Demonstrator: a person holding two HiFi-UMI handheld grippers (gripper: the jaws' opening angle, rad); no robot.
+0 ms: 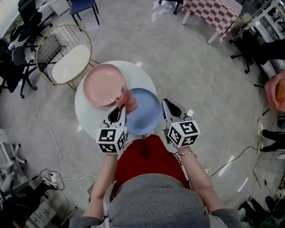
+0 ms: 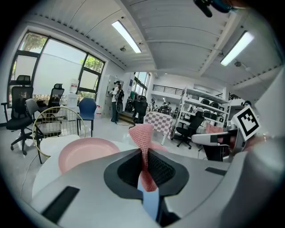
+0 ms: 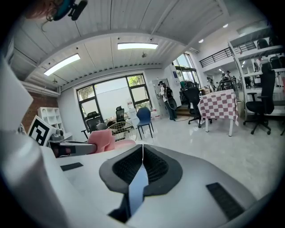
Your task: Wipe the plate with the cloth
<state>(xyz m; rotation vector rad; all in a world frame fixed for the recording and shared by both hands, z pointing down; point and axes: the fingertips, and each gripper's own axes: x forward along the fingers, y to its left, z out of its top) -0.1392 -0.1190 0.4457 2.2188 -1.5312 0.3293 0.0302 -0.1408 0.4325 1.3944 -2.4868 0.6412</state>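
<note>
A pink plate [image 1: 103,83] and a blue plate [image 1: 143,113] lie side by side on a round white table [image 1: 140,75]. My left gripper [image 1: 121,107] is shut on a pink knitted cloth [image 1: 128,100], which hangs between the two plates, just over the blue plate's left rim. In the left gripper view the cloth [image 2: 142,133] sticks up out of the shut jaws, with the pink plate [image 2: 84,151] beyond them at the left. My right gripper [image 1: 167,103] is over the blue plate's right rim, its jaws shut with nothing seen between them [image 3: 142,149].
A gold wire chair [image 1: 67,55] with a white cushion stands close behind the table at the left. A checkered table [image 1: 218,11] stands far right, and office chairs [image 1: 20,67] far left. Cables [image 1: 53,178] lie on the floor.
</note>
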